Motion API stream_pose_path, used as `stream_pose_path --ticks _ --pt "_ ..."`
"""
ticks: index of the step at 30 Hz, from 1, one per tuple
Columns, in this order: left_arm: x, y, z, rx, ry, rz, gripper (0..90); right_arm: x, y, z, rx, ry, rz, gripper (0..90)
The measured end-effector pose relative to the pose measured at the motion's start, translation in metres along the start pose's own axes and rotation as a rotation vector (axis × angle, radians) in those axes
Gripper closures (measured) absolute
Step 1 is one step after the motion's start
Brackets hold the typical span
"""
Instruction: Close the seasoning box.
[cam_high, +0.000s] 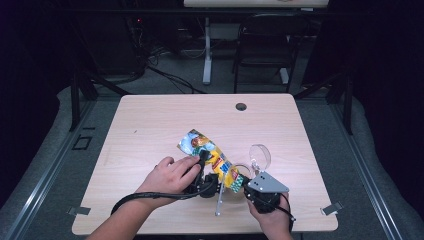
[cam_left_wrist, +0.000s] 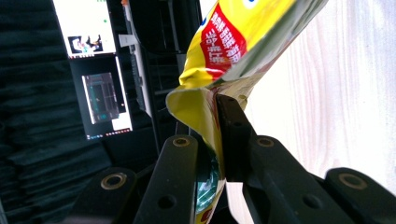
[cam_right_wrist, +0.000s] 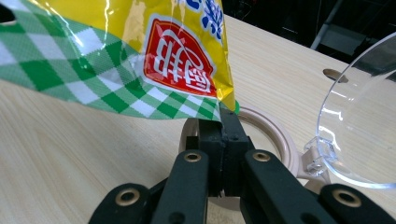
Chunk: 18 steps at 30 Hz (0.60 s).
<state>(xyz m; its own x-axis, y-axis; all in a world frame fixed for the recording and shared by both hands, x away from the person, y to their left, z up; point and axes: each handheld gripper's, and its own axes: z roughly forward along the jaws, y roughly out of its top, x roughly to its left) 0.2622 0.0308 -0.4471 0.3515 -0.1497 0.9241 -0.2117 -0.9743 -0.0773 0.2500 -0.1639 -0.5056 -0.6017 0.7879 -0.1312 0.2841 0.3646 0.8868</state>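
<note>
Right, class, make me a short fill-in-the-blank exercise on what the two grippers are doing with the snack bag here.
1. Both the left gripper and the right gripper are shut on the same yellow snack ____.
2. The corner of the snack bag near the right gripper has a green and white ____ pattern.
3. The clear lid stands hinged open on a round ____-coloured container.

Missing words: bag; checked; beige

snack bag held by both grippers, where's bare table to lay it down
Free: the table left of the snack bag, and the far strip before the round hole. Crowded: the near right, around both grippers and the clear lid.
</note>
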Motion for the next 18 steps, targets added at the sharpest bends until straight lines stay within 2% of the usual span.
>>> stream_pose_path --ticks 8,18 --pt "-0.005 -0.005 0.002 -0.010 -0.019 -0.072 85.7 0.000 0.001 0.001 -0.006 -0.005 0.000 90.0" --pt "-0.014 -0.010 0.005 -0.016 -0.049 -0.132 85.6 -0.002 0.001 0.001 -0.004 -0.010 0.001 90.0"
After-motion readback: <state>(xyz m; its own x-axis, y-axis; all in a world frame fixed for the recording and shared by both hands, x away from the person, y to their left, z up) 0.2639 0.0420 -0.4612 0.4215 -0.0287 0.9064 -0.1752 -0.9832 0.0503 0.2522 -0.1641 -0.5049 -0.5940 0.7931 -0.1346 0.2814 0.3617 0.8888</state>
